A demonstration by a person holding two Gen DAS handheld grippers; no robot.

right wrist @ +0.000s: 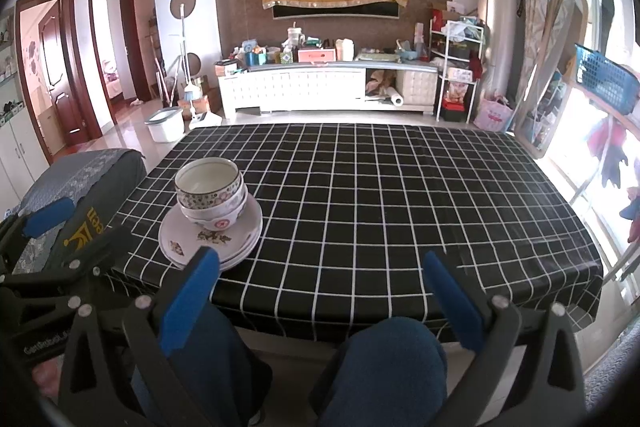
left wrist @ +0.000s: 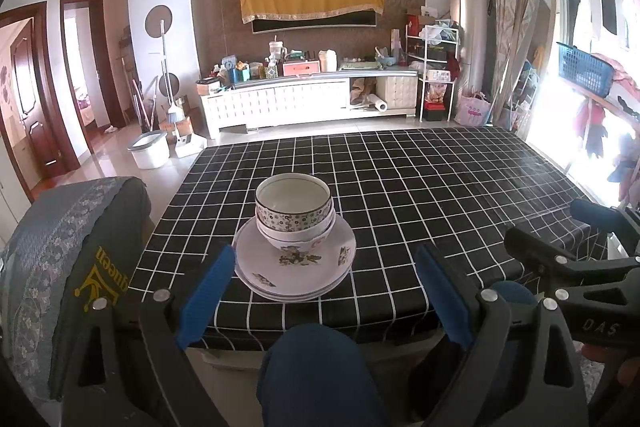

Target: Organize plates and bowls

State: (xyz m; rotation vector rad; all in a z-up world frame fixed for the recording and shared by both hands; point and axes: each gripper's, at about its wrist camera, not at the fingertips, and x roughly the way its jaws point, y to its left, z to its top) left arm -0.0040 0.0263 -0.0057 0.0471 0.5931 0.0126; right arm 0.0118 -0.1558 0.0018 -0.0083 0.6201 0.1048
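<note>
Left wrist view: I am holding my left gripper [left wrist: 324, 295] with jaws apart and empty, the bowls [left wrist: 294, 211] nested on stacked plates [left wrist: 296, 267] lying straight ahead, near counter [left wrist: 420, 187] edge. Right gripper [right wrist: 320, 303], jaws apart, is sitting further right; left is nearer.

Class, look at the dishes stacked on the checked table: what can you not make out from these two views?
- Number of plates: both views, rims overlap and the bowls cover them.
- Lower bowl's inside: both views, the top bowl sits in it.
- Table's legs: both views, hidden by the cloth and the person's knees.
</note>
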